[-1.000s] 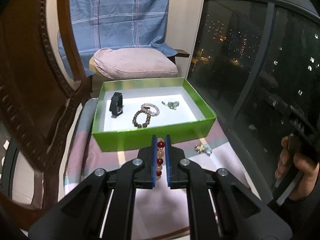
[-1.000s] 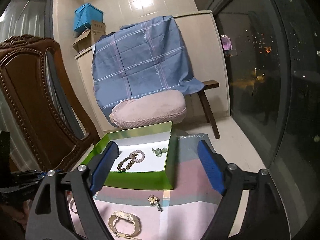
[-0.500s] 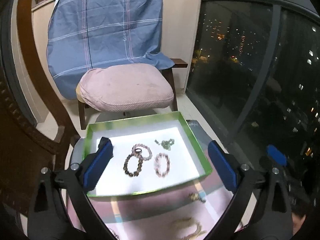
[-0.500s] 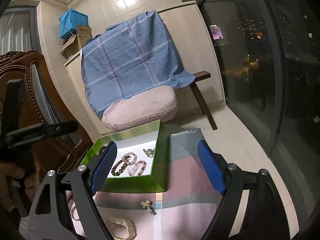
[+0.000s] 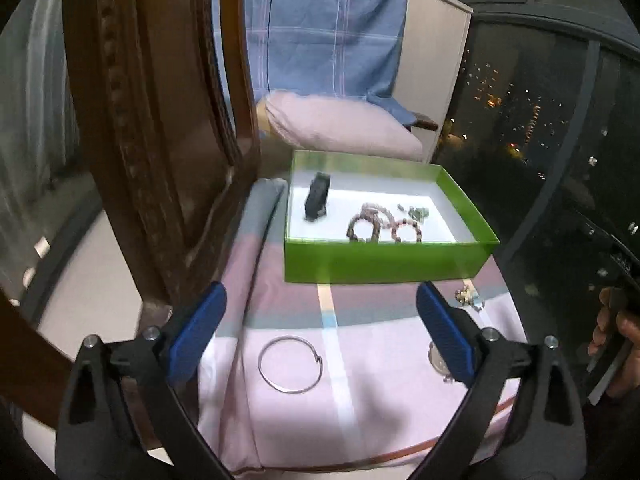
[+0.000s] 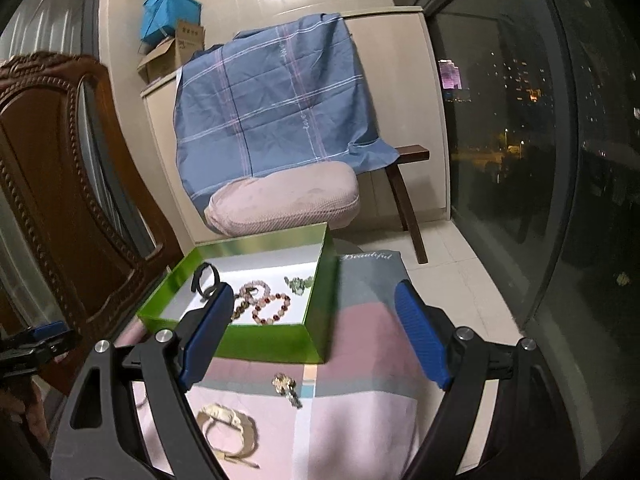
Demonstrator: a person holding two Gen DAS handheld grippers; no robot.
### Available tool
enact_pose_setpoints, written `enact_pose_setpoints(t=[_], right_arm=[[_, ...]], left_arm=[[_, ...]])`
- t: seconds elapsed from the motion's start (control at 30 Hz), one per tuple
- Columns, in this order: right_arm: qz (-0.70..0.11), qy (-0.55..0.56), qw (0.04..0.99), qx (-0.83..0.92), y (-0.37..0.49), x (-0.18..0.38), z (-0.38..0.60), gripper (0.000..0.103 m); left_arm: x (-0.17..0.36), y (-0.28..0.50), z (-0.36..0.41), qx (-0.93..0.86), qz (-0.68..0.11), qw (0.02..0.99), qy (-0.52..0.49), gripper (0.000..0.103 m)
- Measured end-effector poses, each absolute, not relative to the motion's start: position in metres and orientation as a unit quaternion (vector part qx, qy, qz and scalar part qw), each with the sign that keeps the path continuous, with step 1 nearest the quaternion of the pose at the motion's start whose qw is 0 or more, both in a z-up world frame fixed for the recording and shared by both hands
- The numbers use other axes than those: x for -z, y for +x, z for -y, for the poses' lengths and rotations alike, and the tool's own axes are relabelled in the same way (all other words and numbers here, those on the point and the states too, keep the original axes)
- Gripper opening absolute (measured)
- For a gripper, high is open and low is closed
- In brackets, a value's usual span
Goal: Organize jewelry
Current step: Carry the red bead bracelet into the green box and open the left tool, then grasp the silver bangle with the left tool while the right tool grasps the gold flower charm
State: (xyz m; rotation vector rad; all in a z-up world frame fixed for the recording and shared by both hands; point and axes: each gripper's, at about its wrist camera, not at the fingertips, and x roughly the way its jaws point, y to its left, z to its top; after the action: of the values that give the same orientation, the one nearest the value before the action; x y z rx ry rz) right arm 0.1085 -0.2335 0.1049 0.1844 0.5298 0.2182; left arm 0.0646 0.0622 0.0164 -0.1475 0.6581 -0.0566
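A green box (image 5: 384, 266) (image 6: 264, 344) with a white floor stands on the striped cloth. In it lie a black band (image 5: 317, 197), a dark bead bracelet (image 5: 360, 230), a red and pink bead bracelet (image 5: 406, 230) (image 6: 272, 308) and a small green piece (image 5: 416, 212). On the cloth in front lie a silver bangle (image 5: 290, 364), a small gold brooch (image 5: 466, 295) (image 6: 285, 385) and a cream bracelet (image 6: 228, 428). My left gripper (image 5: 320, 332) is open and empty above the bangle. My right gripper (image 6: 314, 334) is open and empty near the box's front right corner.
A carved wooden chair back (image 5: 160, 120) (image 6: 52, 184) rises close on the left. A stool with a pink cushion (image 6: 280, 200) and a blue plaid cloth (image 6: 276, 112) stands behind the box. A dark window (image 6: 520, 140) runs along the right.
My left gripper opened and dropped the red and pink bead bracelet into the box, then drew back to the near left over the bangle. The right gripper stayed open and shifted slightly.
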Motion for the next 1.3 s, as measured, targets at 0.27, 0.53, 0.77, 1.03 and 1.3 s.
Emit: enact_pose_setpoints(t=[0.27, 0.53, 0.77, 1.03, 1.3], right_arm=[[-0.257, 0.066, 0.959, -0.099, 0.105, -0.105, 0.225, 0.081], [-0.263, 0.054, 0.958, -0.103, 0.106, -0.1, 0.219, 0.081], [-0.275, 0.047, 0.954, -0.107, 0.107, -0.095, 0.216, 0.081], [-0.44, -0.055, 0.883, -0.153, 0.136, -0.031, 0.181, 0.053], [-0.469, -0.082, 0.862, -0.175, 0.146, -0.006, 0.161, 0.033]], left_arm=[[-0.024, 0.061, -0.059, 0.032, -0.304, 0.95, -0.065, 0.091], [-0.023, 0.064, -0.056, 0.033, -0.306, 0.949, -0.062, 0.091], [-0.017, 0.066, -0.053, 0.036, -0.321, 0.945, -0.055, 0.091], [0.009, 0.074, -0.037, 0.035, -0.379, 0.925, -0.008, 0.088], [0.042, 0.085, -0.034, 0.015, -0.434, 0.9, 0.013, 0.074]])
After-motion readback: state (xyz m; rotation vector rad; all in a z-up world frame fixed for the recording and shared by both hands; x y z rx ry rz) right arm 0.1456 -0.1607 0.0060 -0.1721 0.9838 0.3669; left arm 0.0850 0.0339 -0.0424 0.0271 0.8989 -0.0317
